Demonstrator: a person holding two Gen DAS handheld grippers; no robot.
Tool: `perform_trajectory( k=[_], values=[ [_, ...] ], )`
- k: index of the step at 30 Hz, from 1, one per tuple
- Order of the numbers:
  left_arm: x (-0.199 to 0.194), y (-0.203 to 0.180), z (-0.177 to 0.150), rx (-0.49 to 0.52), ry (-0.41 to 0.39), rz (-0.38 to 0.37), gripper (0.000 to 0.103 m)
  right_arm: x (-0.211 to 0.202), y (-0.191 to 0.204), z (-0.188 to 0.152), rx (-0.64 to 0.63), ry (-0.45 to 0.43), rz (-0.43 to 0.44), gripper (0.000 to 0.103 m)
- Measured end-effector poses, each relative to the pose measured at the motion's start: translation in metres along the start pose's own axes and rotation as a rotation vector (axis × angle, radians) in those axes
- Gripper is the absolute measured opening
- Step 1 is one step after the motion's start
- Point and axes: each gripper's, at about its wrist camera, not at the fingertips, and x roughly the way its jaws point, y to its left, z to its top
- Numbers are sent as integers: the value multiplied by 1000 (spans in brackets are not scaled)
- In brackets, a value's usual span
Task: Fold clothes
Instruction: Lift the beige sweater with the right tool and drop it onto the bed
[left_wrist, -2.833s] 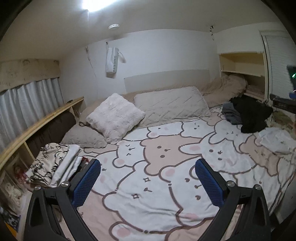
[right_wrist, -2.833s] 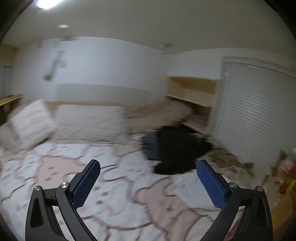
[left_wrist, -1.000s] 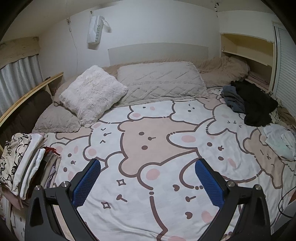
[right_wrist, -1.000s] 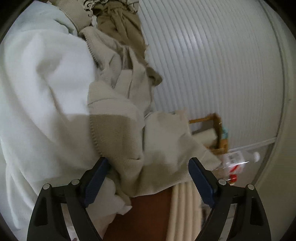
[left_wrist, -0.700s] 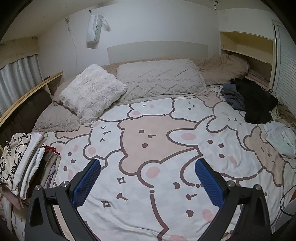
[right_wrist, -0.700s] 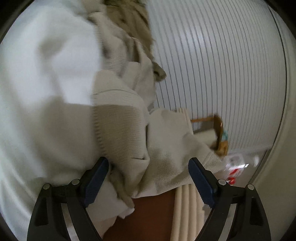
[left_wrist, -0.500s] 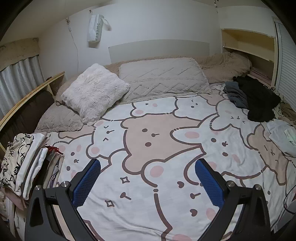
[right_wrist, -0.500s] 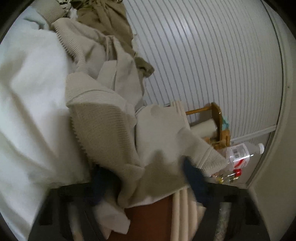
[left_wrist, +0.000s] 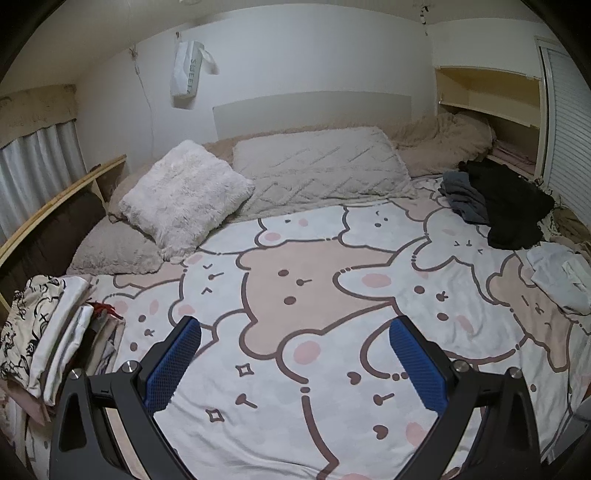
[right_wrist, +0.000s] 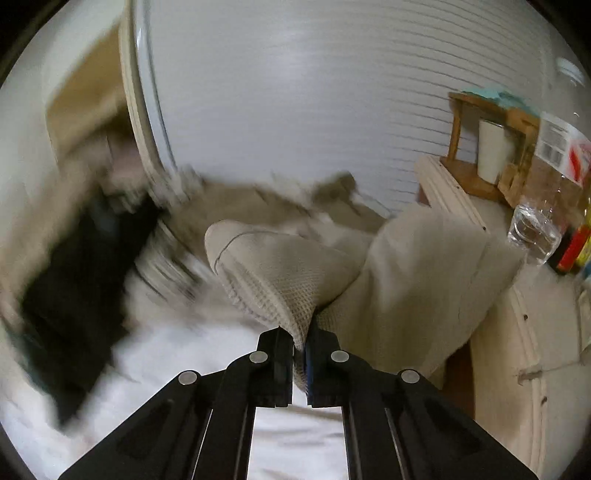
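My right gripper (right_wrist: 300, 341) pinches one beige waffle-knit garment (right_wrist: 280, 273); my left gripper (left_wrist: 295, 354) hangs wide over the bear-print bed (left_wrist: 303, 266), one folded stack (left_wrist: 48, 332) at nine o'clock.

Looking from above the bed's (left_wrist: 295, 280) foot toward the pillows (left_wrist: 317, 166); pressing close at beige cloth (right_wrist: 406, 266), sharing black clothing (left_wrist: 513, 206).

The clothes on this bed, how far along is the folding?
Done: a stack of folded clothes sits at the left edge of the bed. In hand: the right gripper is shut on a beige waffle-knit garment; the left gripper is open and empty. Left: the dark clothes pile and a white garment.
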Motion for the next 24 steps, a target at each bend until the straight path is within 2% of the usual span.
perform_trajectory(
  k=[2,7,10,15,18,22,24],
  values=[
    [-6,6,3,-23,-24,-12,103,-40,20,27,0,-56,96,5],
    [-24,25,2,-81,-70,-37,103,-185,94,76,-86,-214,390,5],
    [-36,37,2,-105,-97,-25,103,-273,139,99,-144,-302,564,5],
    [-67,71,0,-152,-184,51,103,-447,219,78,-284,-432,902,5],
    [-87,97,-2,-186,-241,112,103,-553,250,59,-327,-518,1079,5],
    [-114,132,-7,-237,-315,193,103,-652,272,45,-324,-612,1202,5],
    [-127,153,-14,-278,-343,224,103,-672,284,44,-294,-577,1244,5]
  ],
)
